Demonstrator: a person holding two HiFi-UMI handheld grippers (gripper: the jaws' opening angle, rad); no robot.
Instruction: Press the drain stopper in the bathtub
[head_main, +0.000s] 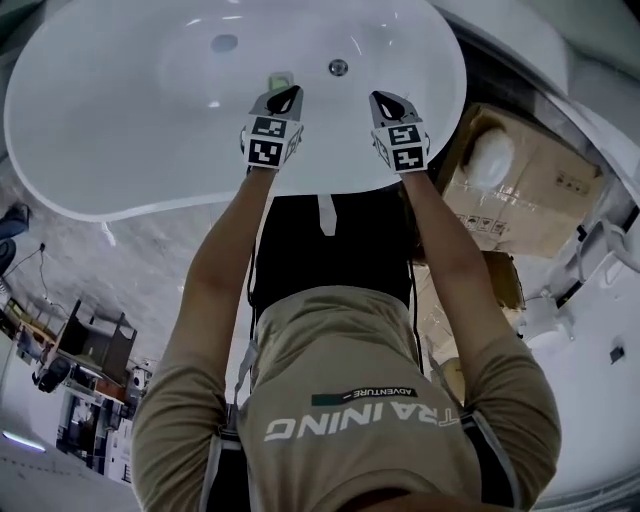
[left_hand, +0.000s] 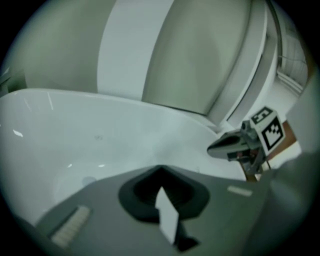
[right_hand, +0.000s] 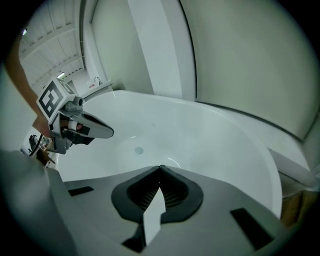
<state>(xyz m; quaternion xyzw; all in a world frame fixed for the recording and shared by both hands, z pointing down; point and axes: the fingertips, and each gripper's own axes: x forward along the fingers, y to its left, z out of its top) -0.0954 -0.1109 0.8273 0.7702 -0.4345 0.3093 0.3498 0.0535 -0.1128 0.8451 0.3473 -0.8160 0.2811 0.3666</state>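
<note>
A white oval bathtub (head_main: 120, 150) fills the top of the head view. Its drain stopper (head_main: 224, 43) is a small grey disc on the tub floor, also seen as the stopper (right_hand: 139, 150) in the right gripper view and faintly as the stopper (left_hand: 89, 180) in the left gripper view. A chrome ring (head_main: 339, 67) sits on the near wall. Both grippers hang over the near rim, well short of the stopper. My left gripper (head_main: 282, 86) (left_hand: 160, 168) is shut and empty. My right gripper (head_main: 381, 98) (right_hand: 161, 167) is shut and empty too, beside the left.
Cardboard boxes (head_main: 530, 185) stand right of the tub, with another white fixture (head_main: 600, 340) beyond them. Shelves and clutter (head_main: 80, 350) are at the lower left. A person's torso and arms fill the bottom. A pale wall and column (right_hand: 160, 50) rise behind the tub.
</note>
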